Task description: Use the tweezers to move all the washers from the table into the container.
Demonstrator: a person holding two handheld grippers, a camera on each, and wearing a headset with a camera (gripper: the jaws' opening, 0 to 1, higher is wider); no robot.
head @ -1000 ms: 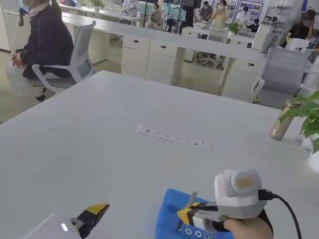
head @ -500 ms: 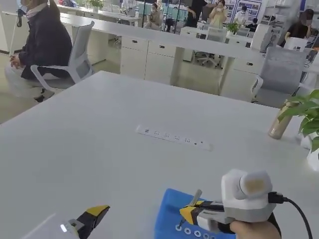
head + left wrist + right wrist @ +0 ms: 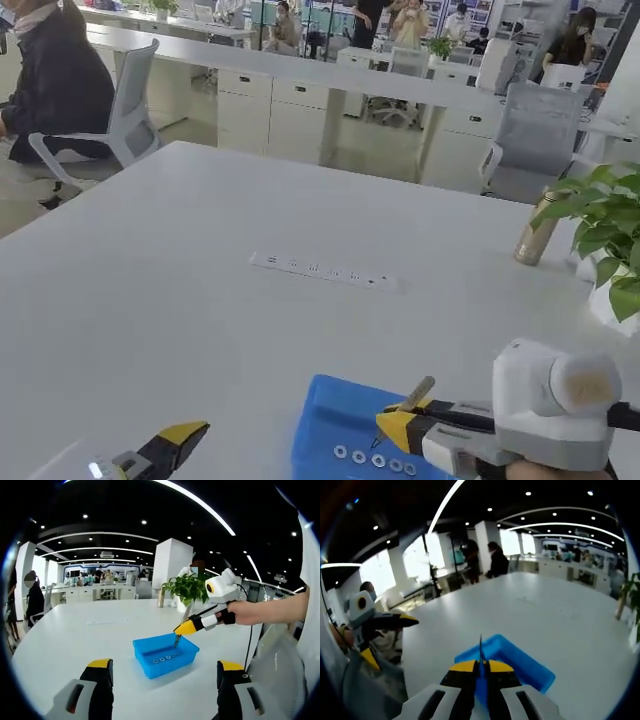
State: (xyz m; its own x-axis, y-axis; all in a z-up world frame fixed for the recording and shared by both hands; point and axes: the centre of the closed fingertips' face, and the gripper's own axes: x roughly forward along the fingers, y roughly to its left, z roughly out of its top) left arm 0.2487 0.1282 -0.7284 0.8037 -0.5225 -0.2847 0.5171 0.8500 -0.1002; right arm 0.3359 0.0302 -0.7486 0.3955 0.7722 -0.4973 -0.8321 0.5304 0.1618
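One change vs 1 s ago: right gripper (image 3: 392, 426), jaws clamped on tweezers (image 3: 417, 390), has drawn back slightly, which reads as a drop just made. Count: 1 container (image 3: 318, 425) below the tips; 2 grippers, left gripper (image 3: 164, 665) wide open & empty; 1 tweezers; 5 washers (image 3: 378, 460) inside, just under the tips.

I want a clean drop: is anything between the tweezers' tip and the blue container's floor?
Nothing visible does. The tweezers, clamped in the right gripper, point down into the blue container, where washers lie in a row.
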